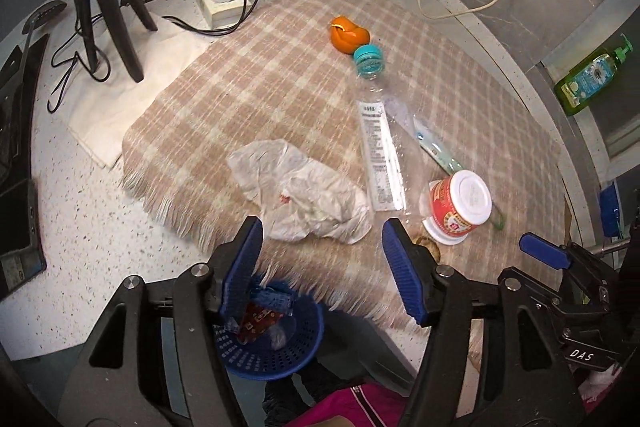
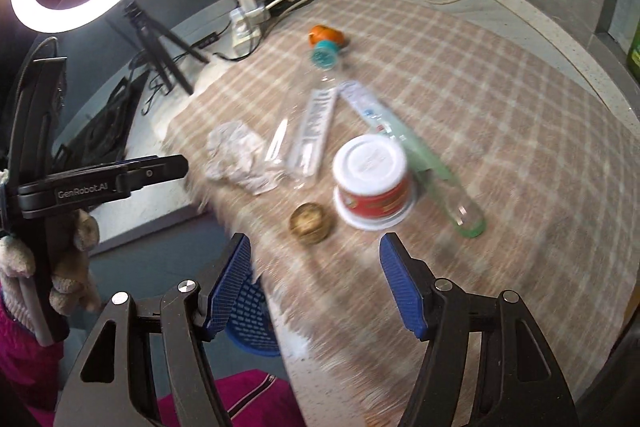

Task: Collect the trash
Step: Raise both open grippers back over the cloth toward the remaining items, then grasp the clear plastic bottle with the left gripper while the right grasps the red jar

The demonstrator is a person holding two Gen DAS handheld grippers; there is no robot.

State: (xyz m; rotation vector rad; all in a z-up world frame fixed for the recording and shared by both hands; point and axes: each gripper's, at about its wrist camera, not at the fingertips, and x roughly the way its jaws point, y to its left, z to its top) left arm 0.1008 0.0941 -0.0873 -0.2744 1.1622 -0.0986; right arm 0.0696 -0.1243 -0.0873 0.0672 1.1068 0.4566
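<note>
Left gripper (image 1: 322, 259): jaws wide, holding nothing, over the near fringe of the checked cloth (image 1: 280, 99).
Right gripper (image 2: 316, 275): jaws wide, empty — view blurred.
Blue basket (image 1: 276, 343): below the worktop (image 1: 80, 227) edge, wrappers inside.
Crumpled tissue (image 1: 308, 195): on the cloth, just beyond the left jaws.
Red jar (image 1: 460, 203): tipped, white lid facing up, beside the tissue.
Clear bottle (image 1: 380, 131): lying flat, teal cap far.
Orange peel (image 1: 348, 33): farthest — touching the cap.
</note>
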